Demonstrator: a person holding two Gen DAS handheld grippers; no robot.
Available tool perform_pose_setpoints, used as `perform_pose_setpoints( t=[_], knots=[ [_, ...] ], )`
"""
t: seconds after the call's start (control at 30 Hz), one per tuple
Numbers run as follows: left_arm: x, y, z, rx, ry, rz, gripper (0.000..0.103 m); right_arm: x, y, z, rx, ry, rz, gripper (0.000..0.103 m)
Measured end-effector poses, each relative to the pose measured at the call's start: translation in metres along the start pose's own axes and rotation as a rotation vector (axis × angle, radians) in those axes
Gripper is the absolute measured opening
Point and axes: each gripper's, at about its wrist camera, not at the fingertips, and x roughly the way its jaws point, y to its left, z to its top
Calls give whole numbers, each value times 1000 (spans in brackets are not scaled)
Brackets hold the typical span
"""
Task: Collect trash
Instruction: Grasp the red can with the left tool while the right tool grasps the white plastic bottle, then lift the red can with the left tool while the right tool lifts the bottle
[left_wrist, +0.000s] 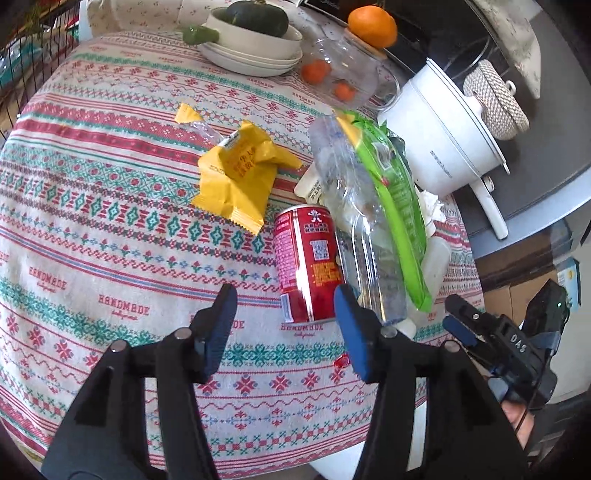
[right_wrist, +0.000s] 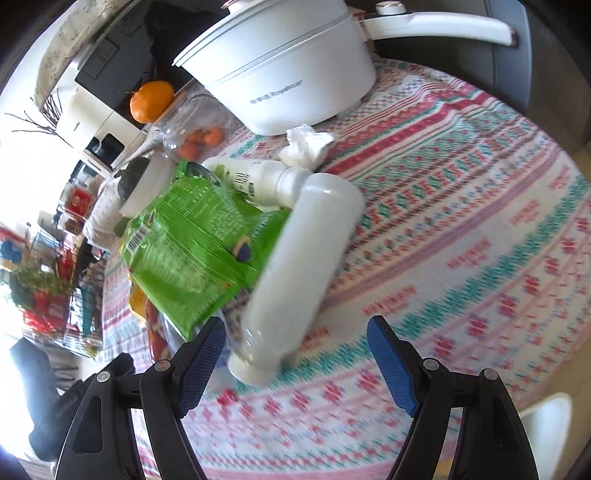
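We see a clear bottle (left_wrist: 354, 206) half hidden under the green bag (left_wrist: 399, 206). Both our grippers, left (left_wrist: 286, 328) and right (right_wrist: 295, 360), point down, fingers open and empty.

On the patterned tablecloth lie one red metal drink can (left_wrist: 308, 264), one yellow crinkled wrapper (left_wrist: 236, 173), one green snack bag (left_wrist: 397, 206), two white plastic bottles (right_wrist: 295, 273), one clear plastic bottle (left_wrist: 354, 206), three oranges (left_wrist: 372, 26).

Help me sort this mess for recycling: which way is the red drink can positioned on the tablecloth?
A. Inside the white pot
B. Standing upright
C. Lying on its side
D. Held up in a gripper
C: the red can lies on its side on the tablecloth, next to a clear plastic bottle, with neither gripper closed on it.
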Motion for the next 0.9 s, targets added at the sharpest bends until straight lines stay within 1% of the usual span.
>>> perform_pose_setpoints(
  t=[0.03,0.1,0.23,0.27,0.3,0.33,0.37,0.4,0.47,0.53,0.57,0.63,0.73,0.83,0.9],
  knots=[
    [3,-1,1,-8,1,-1,55,4,2,1,0,0,1,73],
    [8,-5,4,-21,6,-7,55,15,3,5,8,-1,-8,69],
    [23,-16,11,-29,13,-22,55,33,0,11,40,21,-8,64],
    [25,-16,13,-27,17,-17,55,35,-2,12,48,25,8,64],
    [30,-19,13,-26,24,-9,54,38,-3,14,55,30,19,64],
    [32,-19,14,-27,30,-3,50,40,-3,15,62,35,29,64],
    [36,-20,14,-31,37,4,49,43,-3,16,68,42,40,64],
    [38,-20,15,-42,35,-6,49,47,-3,18,72,50,57,64],
    [39,-23,16,-41,29,4,49,54,-5,18,84,66,96,60],
    [41,-27,17,-18,26,14,49,59,-8,19,107,79,135,58],
    [41,-30,17,-2,28,20,49,59,-8,20,107,84,139,58],
    [42,-33,18,29,41,27,49,58,-6,20,84,103,132,57],
    [44,-35,19,57,97,30,49,50,-8,15,52,143,96,56],
    [42,-40,15,132,168,57,49,36,-6,11,-41,184,-7,55],
    [39,-42,11,190,230,77,49,29,-8,7,-77,220,-55,55]
  ],
)
